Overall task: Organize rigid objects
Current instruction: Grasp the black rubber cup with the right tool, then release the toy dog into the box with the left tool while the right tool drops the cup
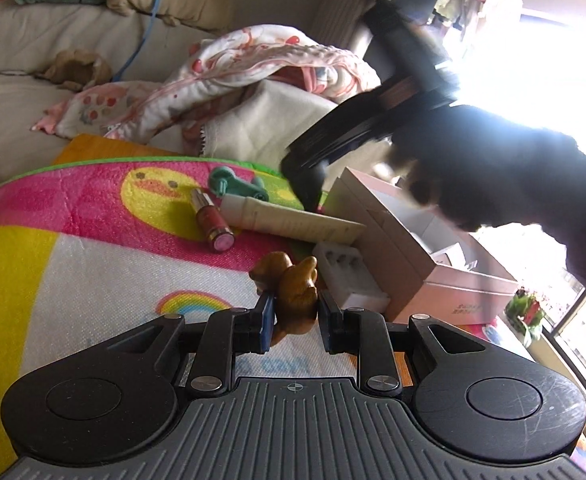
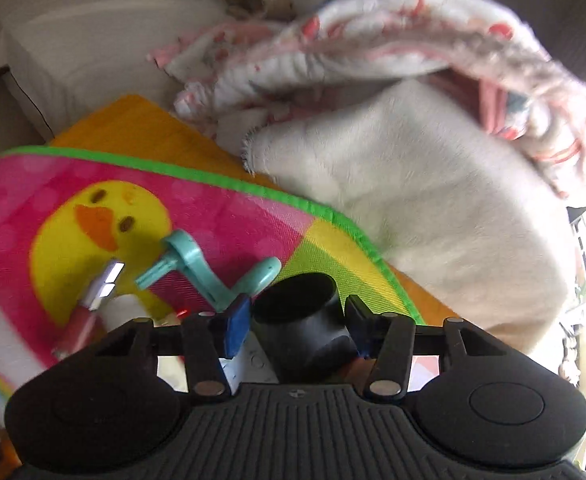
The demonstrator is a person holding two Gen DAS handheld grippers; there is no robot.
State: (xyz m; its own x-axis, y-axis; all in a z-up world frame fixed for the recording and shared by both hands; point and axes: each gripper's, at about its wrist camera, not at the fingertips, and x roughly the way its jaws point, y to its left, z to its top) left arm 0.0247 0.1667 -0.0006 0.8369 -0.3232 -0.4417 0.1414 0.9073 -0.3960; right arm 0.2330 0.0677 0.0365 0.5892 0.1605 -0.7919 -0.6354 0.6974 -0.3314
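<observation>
My left gripper [image 1: 293, 312] is shut on a small brown dog figurine [image 1: 293, 292], held just above the colourful mat [image 1: 93, 248]. My right gripper [image 2: 297, 320] is shut on a black cylinder [image 2: 301, 320]; it also shows in the left wrist view [image 1: 309, 188], lifted over the mat beside an open cardboard box [image 1: 425, 256]. On the mat lie a red lipstick [image 1: 213, 220], a cream tube [image 1: 289, 220], a teal plastic handle [image 1: 233, 186] and a white moulded tray [image 1: 349, 276]. The teal handle [image 2: 209, 272] and the lipstick [image 2: 93, 304] lie just left of my right gripper.
A white fleece blanket [image 2: 433, 208] and a pink patterned blanket [image 1: 233, 68] are piled behind the mat. A beige sofa [image 1: 13, 40] with plush toys lies at the back. A bright window [image 1: 553, 60] is at the right.
</observation>
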